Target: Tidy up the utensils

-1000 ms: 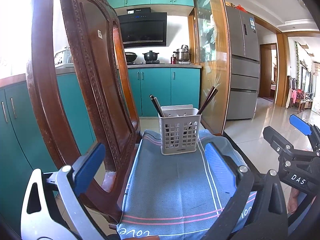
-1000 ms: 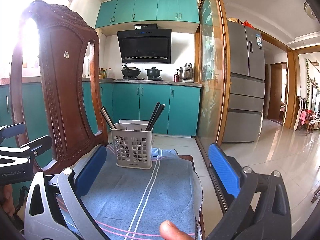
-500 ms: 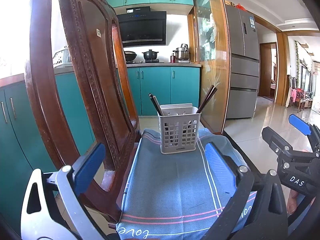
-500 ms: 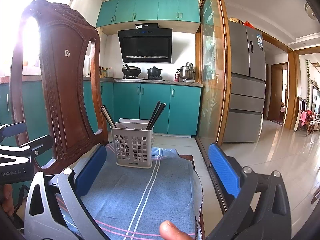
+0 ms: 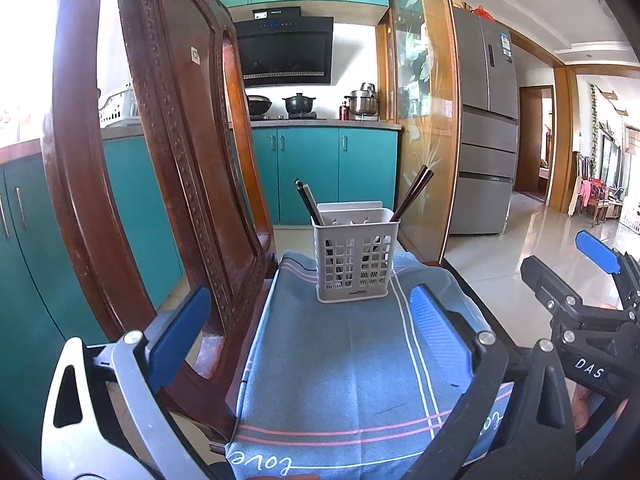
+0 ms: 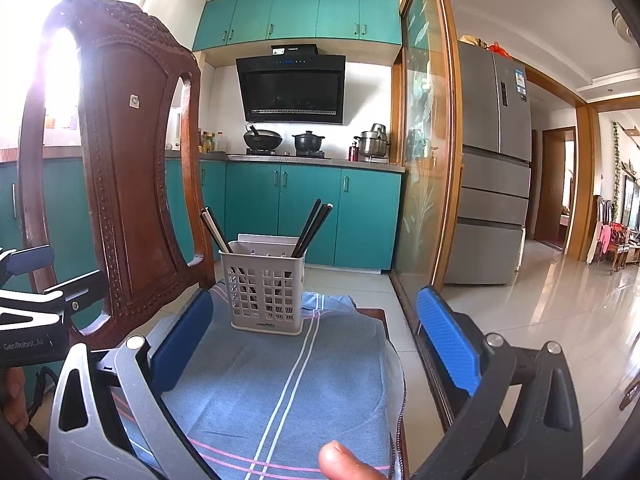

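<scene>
Chopsticks (image 5: 308,202) stand in two bunches inside a pale plastic holder (image 5: 354,256), one bunch leaning out at its left corner and a reddish-brown bunch (image 5: 414,190) leaning out at its right. The holder stands upright at the far end of a blue striped cloth (image 5: 344,368) spread over a chair seat, just beside the carved wooden chair back (image 5: 168,160). No loose utensil shows anywhere on the cloth in either view, so the sorting looks finished or close to it.

Little has changed over the last second. The holder and both bunches sit where they did, and the cloth lies the same. In the left wrist view the holder has crept slightly higher in the frame and the chair back leans a touch further across, which reads as a small drift of that hand and no move of the things themselves. The right wrist view barely shifts at all.

The left gripper (image 5: 308,332) hangs over the near part of the cloth with its jaws wide apart and nothing between them. The right gripper (image 6: 316,332) is likewise held back with jaws apart and empty, a fingertip (image 6: 344,460) showing at the bottom edge. Neither touches the holder
</scene>
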A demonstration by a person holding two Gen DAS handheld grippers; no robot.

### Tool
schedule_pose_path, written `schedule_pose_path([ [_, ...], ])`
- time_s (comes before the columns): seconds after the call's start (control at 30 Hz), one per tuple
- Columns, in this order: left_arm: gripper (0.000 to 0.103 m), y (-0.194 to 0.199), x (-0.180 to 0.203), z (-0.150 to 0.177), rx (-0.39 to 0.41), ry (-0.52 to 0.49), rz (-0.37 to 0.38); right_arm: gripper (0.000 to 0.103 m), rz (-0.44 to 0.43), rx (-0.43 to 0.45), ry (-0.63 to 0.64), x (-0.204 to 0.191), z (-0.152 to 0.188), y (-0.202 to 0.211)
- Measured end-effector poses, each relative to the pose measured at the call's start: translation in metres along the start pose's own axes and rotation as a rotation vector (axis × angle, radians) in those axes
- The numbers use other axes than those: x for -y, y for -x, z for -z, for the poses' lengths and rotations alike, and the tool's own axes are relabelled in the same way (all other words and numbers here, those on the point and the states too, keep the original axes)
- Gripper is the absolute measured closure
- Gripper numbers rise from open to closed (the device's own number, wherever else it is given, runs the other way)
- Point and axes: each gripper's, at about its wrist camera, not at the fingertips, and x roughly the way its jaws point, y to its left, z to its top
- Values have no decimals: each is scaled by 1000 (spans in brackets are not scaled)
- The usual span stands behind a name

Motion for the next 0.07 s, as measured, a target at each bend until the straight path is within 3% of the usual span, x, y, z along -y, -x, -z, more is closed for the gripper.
schedule_pose_path([
  [0.07,4,-1,0,0,-5,0,-1,3,-2,-5,-3,0,1,-2],
])
